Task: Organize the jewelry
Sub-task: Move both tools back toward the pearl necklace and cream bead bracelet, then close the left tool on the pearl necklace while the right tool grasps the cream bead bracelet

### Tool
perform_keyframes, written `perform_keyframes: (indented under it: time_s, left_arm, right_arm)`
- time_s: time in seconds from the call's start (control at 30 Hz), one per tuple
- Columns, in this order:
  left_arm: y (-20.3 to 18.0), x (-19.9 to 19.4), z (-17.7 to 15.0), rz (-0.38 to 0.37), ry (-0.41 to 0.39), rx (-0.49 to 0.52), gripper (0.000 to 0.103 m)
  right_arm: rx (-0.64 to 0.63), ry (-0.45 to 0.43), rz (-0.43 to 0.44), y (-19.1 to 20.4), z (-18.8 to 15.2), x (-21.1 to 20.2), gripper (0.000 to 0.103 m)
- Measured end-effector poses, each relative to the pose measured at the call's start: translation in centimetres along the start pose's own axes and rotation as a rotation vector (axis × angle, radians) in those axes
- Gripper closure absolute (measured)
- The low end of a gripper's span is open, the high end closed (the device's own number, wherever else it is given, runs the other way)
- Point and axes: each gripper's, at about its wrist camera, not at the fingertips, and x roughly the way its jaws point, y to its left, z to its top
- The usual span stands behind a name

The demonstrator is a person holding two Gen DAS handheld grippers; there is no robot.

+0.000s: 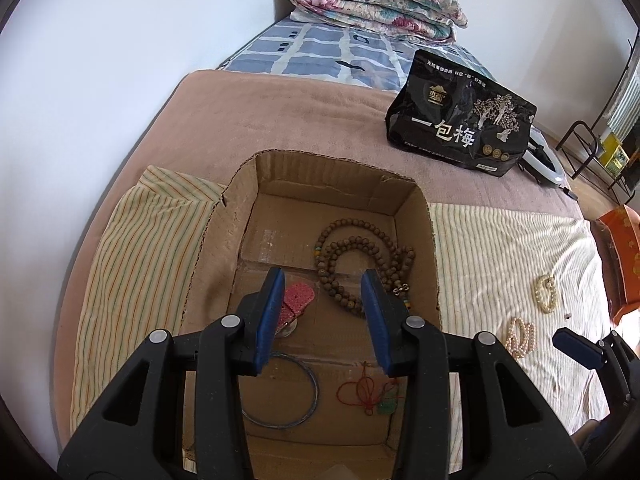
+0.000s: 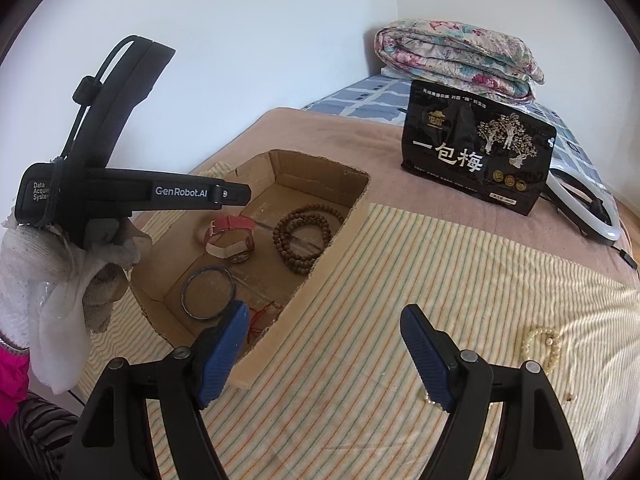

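Right gripper (image 2: 324,354): jaws wide, nothing held, beside cardboard box (image 2: 340,236). Left gripper (image 1: 324,320): jaws narrower, nothing held, above box. Pearl strands (image 2: 546,350) right of box: best pinched mid-strand, lifted clear.

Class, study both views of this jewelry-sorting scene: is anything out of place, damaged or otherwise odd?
Two pearl pieces, a pink pearl strand and a cream pearl bracelet, lie on the striped cloth outside the cardboard box, while the other jewelry sits inside. The box's cut rim is ragged. Nothing looks spilled.
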Motion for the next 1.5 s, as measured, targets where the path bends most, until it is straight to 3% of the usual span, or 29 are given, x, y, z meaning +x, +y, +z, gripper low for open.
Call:
perform_keyframes:
  time_s: [1.0,1.1,1.17,1.5]
  left_arm:
    - [-10.4,-1.1,-1.0,-0.165,0.021,0.135,0.063]
    - [-11.5,-0.8,-1.5,-0.176,0.032,0.162,0.062]
    - [-12.3,-0.5,-1.8,-0.189,0.041,0.176,0.052]
    - [-15.8,0.9,-3.6,-0.225,0.091,0.252,0.051]
  right_arm:
    - [0.248,-0.093,-0.168,-14.8,-2.8,-9.3,0.02]
    - [0.265,-0.094,-0.181,-15.9,-3.0,-9.6,0.019]
    - [0.271,-0.09,-0.19,-16.6,-3.1,-9.7,0.019]
    - [0.317,-0.051,-0.195,-19.6,-3.9,-8.8,0.016]
